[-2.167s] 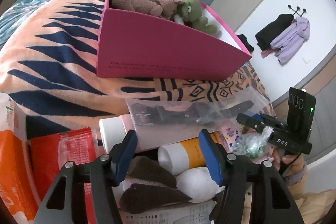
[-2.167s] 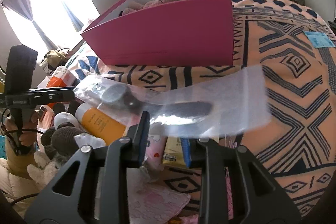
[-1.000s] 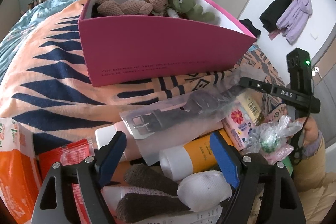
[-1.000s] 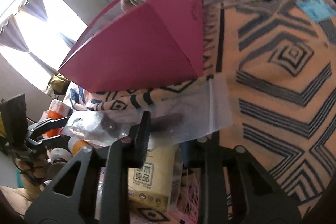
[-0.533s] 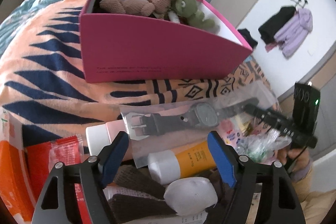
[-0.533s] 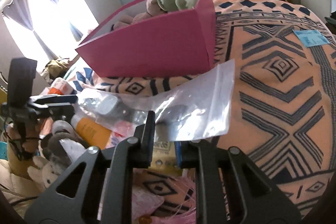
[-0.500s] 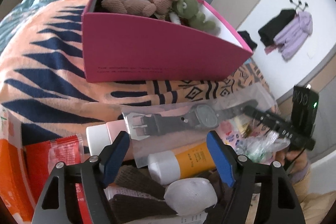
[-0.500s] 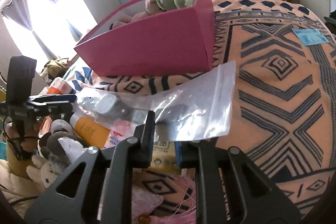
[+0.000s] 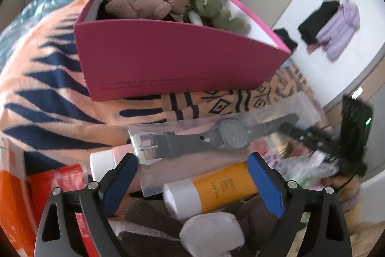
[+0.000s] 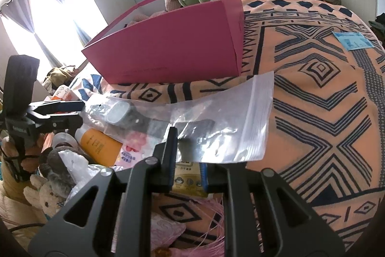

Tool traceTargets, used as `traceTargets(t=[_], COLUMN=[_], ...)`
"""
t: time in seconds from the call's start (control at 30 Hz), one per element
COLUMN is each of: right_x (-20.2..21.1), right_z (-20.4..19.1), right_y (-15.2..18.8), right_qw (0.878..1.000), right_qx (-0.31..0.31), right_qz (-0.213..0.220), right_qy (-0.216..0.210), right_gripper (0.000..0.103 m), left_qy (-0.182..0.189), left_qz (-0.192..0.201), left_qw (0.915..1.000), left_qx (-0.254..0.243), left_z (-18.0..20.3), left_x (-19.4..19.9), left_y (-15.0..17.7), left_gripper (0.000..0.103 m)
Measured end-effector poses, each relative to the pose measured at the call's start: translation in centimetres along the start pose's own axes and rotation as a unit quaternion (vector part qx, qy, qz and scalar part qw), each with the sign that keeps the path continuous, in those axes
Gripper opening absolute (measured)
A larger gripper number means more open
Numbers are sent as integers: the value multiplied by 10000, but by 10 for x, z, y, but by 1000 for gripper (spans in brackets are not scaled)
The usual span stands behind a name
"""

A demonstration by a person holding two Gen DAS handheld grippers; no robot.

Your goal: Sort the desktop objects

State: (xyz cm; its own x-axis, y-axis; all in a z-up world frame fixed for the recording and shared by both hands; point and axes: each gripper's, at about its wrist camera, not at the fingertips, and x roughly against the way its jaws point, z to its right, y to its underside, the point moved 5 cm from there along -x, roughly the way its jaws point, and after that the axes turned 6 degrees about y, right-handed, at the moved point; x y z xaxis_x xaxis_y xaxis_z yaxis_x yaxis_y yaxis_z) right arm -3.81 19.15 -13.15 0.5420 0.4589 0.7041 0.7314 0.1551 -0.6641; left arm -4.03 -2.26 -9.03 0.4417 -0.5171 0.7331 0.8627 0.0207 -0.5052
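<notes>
Woven patterned blanket (image 10: 312,93); crinkled clear bag (image 10: 216,119) holds rubbery watch (image 9: 216,136).

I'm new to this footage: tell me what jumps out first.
A big magenta cardboard box of plush toys stands on the orange patterned blanket. In front of it, the right gripper pinches a clear zip bag holding a grey wristwatch, above the open left gripper.
</notes>
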Motion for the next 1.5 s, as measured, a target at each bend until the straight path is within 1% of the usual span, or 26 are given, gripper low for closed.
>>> traceTargets(t=[0.03,0.07,0.13,0.33,0.5,0.63,0.77,0.83,0.9,0.97,1.0,1.03,1.1,1.13,1.2,1.3,1.4,1.5], right_x=[0,1,1,4,8,9,7,5,2,-2,-4,-6,-5,-5,-6,-5,-5,-5], right_z=[0,0,-2,-10,-14,-17,-15,-11,-8,-6,-6,-7,-9,-10,-10,-10,-10,-10], right_y=[0,0,0,-6,-11,-14,-12,-10,-7,-5,-3,-2,-1,-2,-2,-2,-1,-1], right_qw=[10000,10000,10000,9998,9996,9994,9996,9998,9999,10000,10000,10000,10000,10000,10000,10000,10000,10000], right_qx=[-12,-15,-10,42,57,86,106,53,26,-18,-12,15,10,18,47,56,64,86], right_qz=[9,22,28,156,241,274,238,177,134,69,29,8,19,15,13,28,26,25], right_qy=[-8,-11,-25,-103,-164,-177,-103,-71,2,6,22,39,-23,-42,-18,24,32,35], right_gripper=[18,18,18,14,13,12,12,12,12,12,12,12,12,12,12,12,12,12], left_qy=[139,213,324,393,522,562,578,764,1039,1289,1244,1075,605,506,696,556,336,329], left_qz=[64,117,234,435,488,493,349,262,111,124,107,128,164,109,-220,-274,-264,-370], left_qw=[9998,9994,9988,9981,9969,9968,9973,9958,9928,9891,9897,9918,9971,9983,9972,9981,9990,9987], left_qx=[151,232,281,195,328,293,294,430,578,706,707,678,422,283,187,38,-89,-86], left_z=[-3,-4,-3,3,-1,0,-2,-6,-9,-10,-10,-10,-6,-4,2,6,3,0], left_x=[4,6,14,23,24,22,14,9,2,1,0,2,3,2,-6,-9,-12,-19], left_y=[0,0,-1,-4,-6,-6,-4,-3,-1,0,-1,-2,-4,-4,-2,-5,-11,-19], left_gripper=[88,87,85,84,84,84,84,84,89,89,89,88,88,88,91,91,91,91])
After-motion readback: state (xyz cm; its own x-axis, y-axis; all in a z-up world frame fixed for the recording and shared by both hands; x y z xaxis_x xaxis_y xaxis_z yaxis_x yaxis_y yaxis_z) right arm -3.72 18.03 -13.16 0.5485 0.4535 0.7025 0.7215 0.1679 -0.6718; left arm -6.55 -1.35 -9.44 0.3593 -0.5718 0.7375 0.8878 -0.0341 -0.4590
